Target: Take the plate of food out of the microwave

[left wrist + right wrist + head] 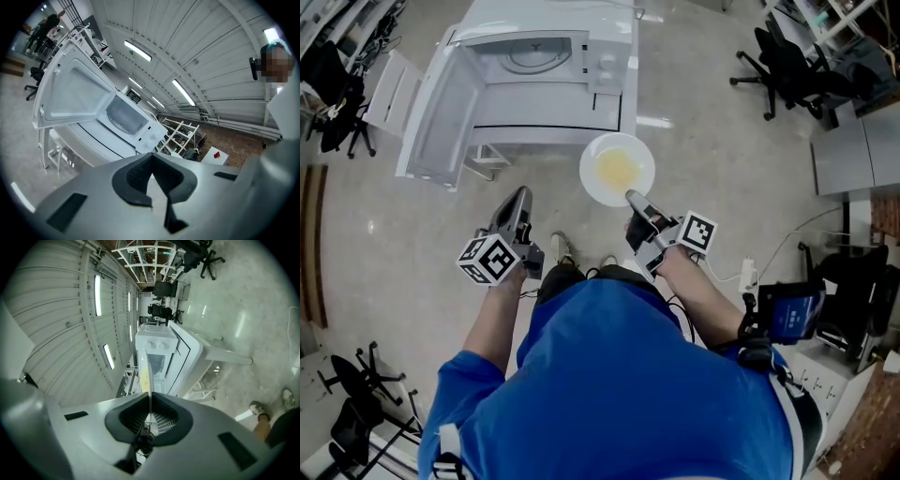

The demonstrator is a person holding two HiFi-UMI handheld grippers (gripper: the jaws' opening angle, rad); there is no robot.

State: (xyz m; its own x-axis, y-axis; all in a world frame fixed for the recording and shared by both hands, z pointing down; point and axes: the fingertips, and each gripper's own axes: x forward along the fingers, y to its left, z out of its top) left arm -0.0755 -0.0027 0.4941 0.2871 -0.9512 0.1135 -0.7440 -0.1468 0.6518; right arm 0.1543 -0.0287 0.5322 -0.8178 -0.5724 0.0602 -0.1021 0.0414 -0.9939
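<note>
A white plate [617, 169] with yellow food hangs level in the air in front of the white microwave [544, 75]. My right gripper [636, 199] is shut on the plate's near rim. In the right gripper view the plate [149, 376] shows edge-on between the pads of the right gripper [150, 401]. The microwave's door [441, 112] is swung wide to the left and its cavity looks bare. My left gripper [517, 202] hangs left of the plate, apart from it. In the left gripper view the left gripper [151, 157] is shut with nothing in it and faces the microwave [126, 117].
The microwave stands on a low white stand [487, 155]. Office chairs stand at the upper right [787, 66] and far left [337, 94]. A white rack [180, 136] stands behind the microwave. A cable [806, 234] runs over the floor at the right.
</note>
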